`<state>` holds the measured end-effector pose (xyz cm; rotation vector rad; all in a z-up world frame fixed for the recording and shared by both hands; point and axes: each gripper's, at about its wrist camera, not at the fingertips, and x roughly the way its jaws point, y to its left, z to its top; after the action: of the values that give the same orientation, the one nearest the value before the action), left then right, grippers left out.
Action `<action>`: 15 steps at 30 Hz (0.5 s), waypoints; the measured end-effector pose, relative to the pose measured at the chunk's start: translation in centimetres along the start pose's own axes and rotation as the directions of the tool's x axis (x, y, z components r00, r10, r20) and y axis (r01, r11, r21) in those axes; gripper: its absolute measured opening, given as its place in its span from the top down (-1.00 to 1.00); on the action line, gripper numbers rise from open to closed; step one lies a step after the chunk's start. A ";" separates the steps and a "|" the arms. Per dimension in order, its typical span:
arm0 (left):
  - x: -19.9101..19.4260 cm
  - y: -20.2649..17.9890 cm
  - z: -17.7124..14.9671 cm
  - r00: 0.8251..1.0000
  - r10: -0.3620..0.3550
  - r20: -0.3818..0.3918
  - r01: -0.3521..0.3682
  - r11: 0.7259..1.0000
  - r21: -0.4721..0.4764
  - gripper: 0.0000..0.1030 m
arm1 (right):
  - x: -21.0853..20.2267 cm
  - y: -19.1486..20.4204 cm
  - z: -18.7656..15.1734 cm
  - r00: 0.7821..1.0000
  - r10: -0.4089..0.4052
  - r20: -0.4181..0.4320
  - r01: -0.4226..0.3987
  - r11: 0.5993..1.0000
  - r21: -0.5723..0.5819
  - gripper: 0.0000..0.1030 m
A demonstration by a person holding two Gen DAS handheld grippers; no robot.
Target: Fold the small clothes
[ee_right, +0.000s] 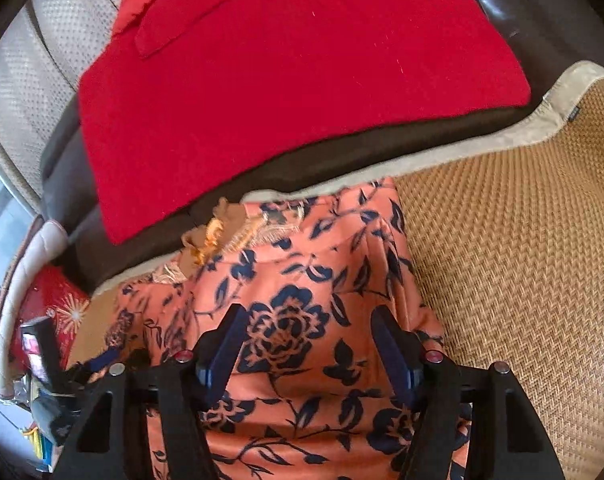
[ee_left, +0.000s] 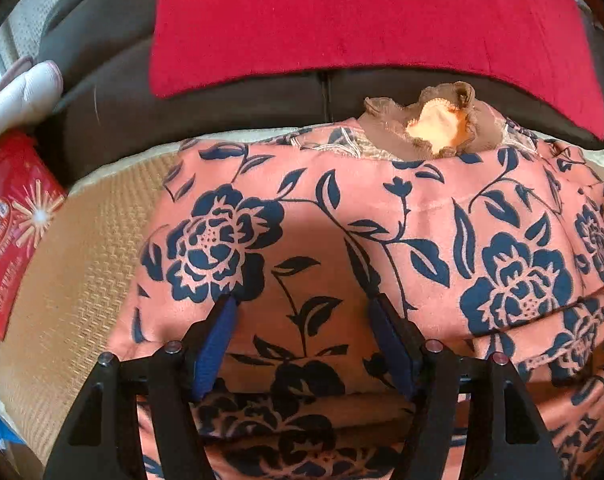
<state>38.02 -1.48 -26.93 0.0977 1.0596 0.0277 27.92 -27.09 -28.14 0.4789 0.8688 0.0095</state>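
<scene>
Salmon-orange garment (ee_left: 422,216) printed with navy roses, leaves and trailing stems; same print on its folded layers. Tan-brown frilled lining (ee_left: 390,140) at the neckline, with a pale yellow-orange patch (ee_left: 438,124) inside. Golden-tan woven mat (ee_right: 522,240) in a fine herringbone weave, edged in beige. Plain deep red cloth (ee_left: 362,20) along the far edge of the mat, over a dark brown sofa (ee_left: 242,108). Red packet (ee_left: 10,220) with a white-gold starburst by the mat's left edge. Cream quilted fabric (ee_left: 22,96) beyond it. Black left claw (ee_left: 302,304) and right claw (ee_right: 308,314), both with blue pads and red-capped pins.
</scene>
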 end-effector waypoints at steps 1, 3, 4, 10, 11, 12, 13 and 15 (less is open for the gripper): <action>-0.2 -0.1 0.1 1.000 0.007 0.007 -0.007 1.000 0.008 -0.37 | 0.6 0.1 0.0 1.000 -0.008 -0.017 0.008 1.000 0.000 -0.31; -0.7 -0.2 0.3 0.999 0.015 0.033 -0.015 1.000 0.010 -0.37 | 1.5 -0.3 -0.2 0.997 -0.036 -0.064 0.036 0.999 0.000 -0.27; -0.9 -0.2 0.4 0.999 0.013 0.043 -0.013 1.000 -0.003 -0.37 | 2.0 -0.5 -0.3 0.995 -0.046 -0.086 0.046 0.999 0.000 -0.21; -4.5 -0.8 0.9 0.988 -0.033 0.154 0.034 0.999 -0.007 -0.42 | 0.8 -0.1 -0.2 0.997 -0.058 -0.046 0.057 0.998 -0.023 -0.02; -4.5 -0.9 1.0 0.988 -0.036 0.151 0.036 0.999 0.000 -0.48 | 0.3 0.3 -0.1 0.998 -0.057 -0.019 0.057 0.998 -0.041 -0.01; -4.4 -1.2 0.8 0.990 -0.043 0.133 0.043 0.999 0.005 -0.49 | 0.0 0.6 -0.1 0.999 -0.048 -0.006 0.047 0.998 -0.052 -0.01; -4.0 -1.2 0.7 0.993 -0.052 0.109 0.052 0.999 0.005 -0.49 | -0.1 1.0 -0.2 0.999 -0.037 -0.009 0.037 0.998 -0.056 -0.01; -2.3 -1.4 0.4 0.997 -0.067 0.043 0.067 0.998 0.006 -0.49 | 0.7 1.3 -0.6 0.998 -0.039 -0.054 0.036 0.997 -0.063 -0.01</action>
<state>37.26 -3.06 -24.87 0.0669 1.0191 -0.0372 28.13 -25.51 -28.44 0.4056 0.9293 0.0153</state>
